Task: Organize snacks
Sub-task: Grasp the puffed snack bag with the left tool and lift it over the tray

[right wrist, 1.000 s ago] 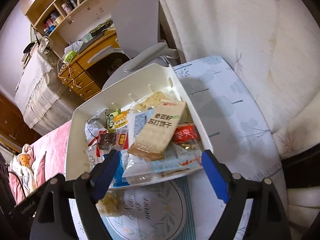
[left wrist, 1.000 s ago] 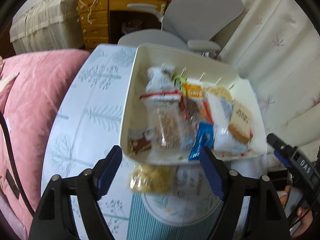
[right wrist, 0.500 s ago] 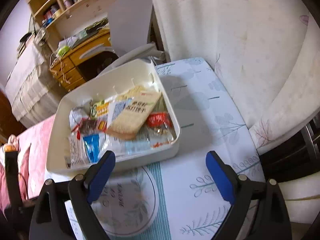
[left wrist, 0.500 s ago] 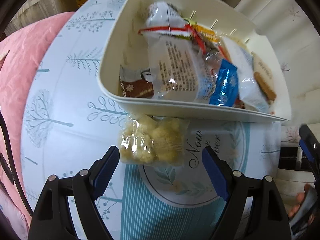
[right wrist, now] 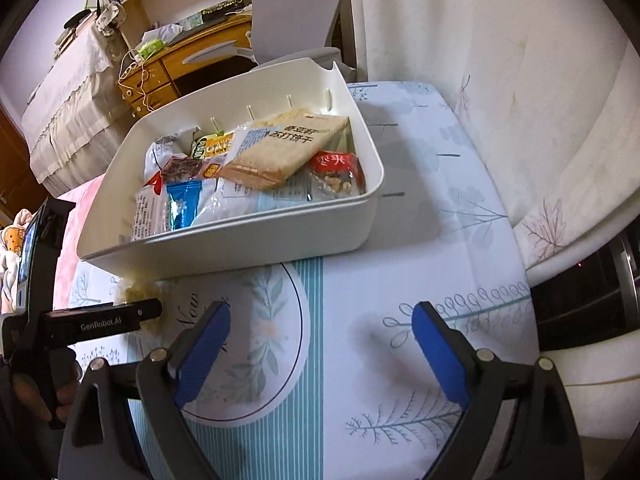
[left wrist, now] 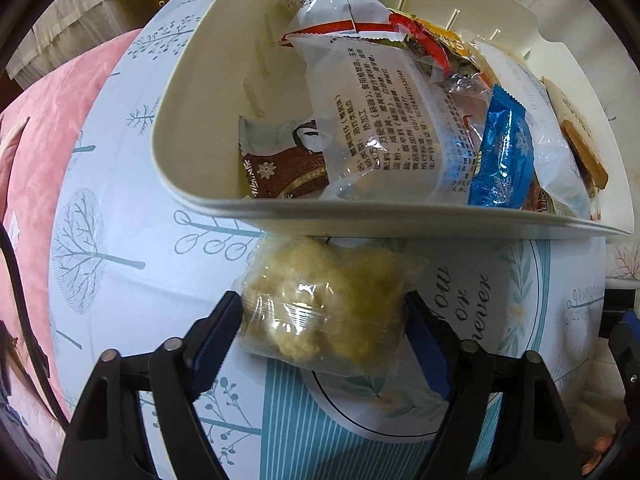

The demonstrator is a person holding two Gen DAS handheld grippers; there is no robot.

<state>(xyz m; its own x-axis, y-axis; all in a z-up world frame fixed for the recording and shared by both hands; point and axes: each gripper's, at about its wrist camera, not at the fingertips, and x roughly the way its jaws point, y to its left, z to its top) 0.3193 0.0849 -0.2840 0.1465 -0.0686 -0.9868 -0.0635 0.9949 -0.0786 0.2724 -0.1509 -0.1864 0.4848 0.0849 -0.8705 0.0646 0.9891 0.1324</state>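
Note:
A clear bag of yellow crumbly snack (left wrist: 320, 312) lies on the printed tablecloth, just in front of the white bin (left wrist: 360, 210). My left gripper (left wrist: 324, 312) points straight down with the bag between its jaws. The jaws are closing, and both blue pads (left wrist: 224, 320) touch the wrapper's sides. The bin (right wrist: 240, 240) holds several packets, among them a cracker pack (right wrist: 280, 148) and a blue sachet (left wrist: 500, 160). My right gripper (right wrist: 320, 340) hovers open over the bare cloth in front of the bin, holding nothing. The right wrist view shows the left gripper (right wrist: 100, 320) at the lower left.
The table (right wrist: 440, 240) carries a tree and leaf print. A pink quilt (left wrist: 32, 160) lies to the left. A white curtain (right wrist: 520, 80) hangs on the right. A grey chair (right wrist: 296, 8) and a wooden desk (right wrist: 180, 60) stand behind the bin.
My left gripper came down over the yellow bag and its jaws narrowed onto it. My right gripper drew back from the bin toward the table's near side and opened a little wider.

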